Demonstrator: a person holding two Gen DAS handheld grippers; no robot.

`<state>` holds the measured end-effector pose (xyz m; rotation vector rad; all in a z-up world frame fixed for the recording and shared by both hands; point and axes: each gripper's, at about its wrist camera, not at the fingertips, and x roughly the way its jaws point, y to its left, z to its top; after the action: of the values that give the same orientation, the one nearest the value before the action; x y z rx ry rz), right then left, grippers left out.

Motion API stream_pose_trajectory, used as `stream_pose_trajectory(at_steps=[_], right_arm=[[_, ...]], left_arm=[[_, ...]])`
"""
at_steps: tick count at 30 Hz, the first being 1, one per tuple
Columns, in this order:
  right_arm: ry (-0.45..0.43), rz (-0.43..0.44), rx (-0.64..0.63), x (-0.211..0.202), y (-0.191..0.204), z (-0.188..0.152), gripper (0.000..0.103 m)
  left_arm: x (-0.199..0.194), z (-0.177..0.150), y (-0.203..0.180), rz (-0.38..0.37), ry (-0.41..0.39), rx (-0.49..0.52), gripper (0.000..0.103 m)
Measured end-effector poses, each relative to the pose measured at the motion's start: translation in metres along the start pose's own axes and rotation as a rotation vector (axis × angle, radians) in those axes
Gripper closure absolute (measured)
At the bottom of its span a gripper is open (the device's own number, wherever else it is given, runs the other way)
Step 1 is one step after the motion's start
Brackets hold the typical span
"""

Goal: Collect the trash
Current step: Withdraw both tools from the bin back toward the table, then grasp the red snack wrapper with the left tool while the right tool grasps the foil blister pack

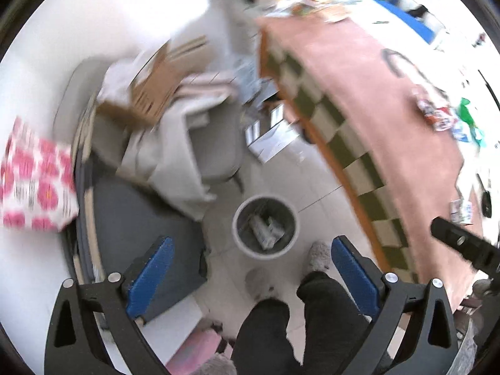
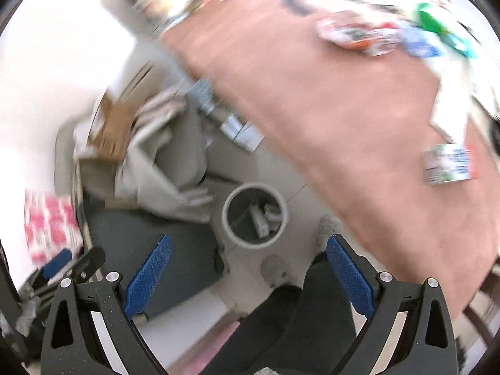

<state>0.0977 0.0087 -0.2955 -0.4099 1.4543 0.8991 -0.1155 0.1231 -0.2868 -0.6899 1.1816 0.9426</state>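
Note:
A round grey trash bin (image 1: 265, 225) stands on the tiled floor with several crumpled wrappers inside; it also shows in the right wrist view (image 2: 254, 215). My left gripper (image 1: 250, 276) is open and empty, high above the bin. My right gripper (image 2: 248, 273) is open and empty, also above the bin. On the pink tablecloth (image 1: 375, 100) lie crumpled wrappers (image 1: 436, 112), a green and blue wrapper (image 1: 467, 118) and a small carton (image 1: 462, 211). In the right wrist view the wrappers (image 2: 359, 34) and the carton (image 2: 450, 164) lie on the table (image 2: 328, 100). Both views are blurred.
The person's legs and grey slippers (image 1: 318, 254) stand beside the bin. A grey chair piled with cardboard and cloth (image 1: 175, 100) is to the left. A dark grey mat (image 1: 137, 218) lies on the floor. A pink flowered bag (image 1: 34, 184) is at far left.

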Motion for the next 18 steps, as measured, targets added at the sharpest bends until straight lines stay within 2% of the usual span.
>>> stream_pose_trajectory(at_steps=[2,6,10,14,18], right_arm=[[-0.036,-0.056,0.087,-0.021,-0.044,0.021,0.002],[-0.062,-0.150,0.266,-0.036,-0.131,0.057,0.002],[-0.022,-0.226,0.443,-0.016,-0.227,0.095,0.002],[0.034,-0.264,0.502,0.018,-0.275,0.128,0.002],[0.103,-0.268,0.488,0.051,-0.295,0.149,0.003]], left_arm=[[-0.003,0.017,-0.029,0.002,-0.019,0.046,0.000],[0.001,0.046,-0.094,0.043,-0.053,0.128,0.000],[0.026,0.078,-0.160,0.093,-0.037,0.197,0.000],[0.058,0.111,-0.216,0.099,0.020,0.220,0.000],[0.088,0.142,-0.257,0.070,0.081,0.225,0.000]])
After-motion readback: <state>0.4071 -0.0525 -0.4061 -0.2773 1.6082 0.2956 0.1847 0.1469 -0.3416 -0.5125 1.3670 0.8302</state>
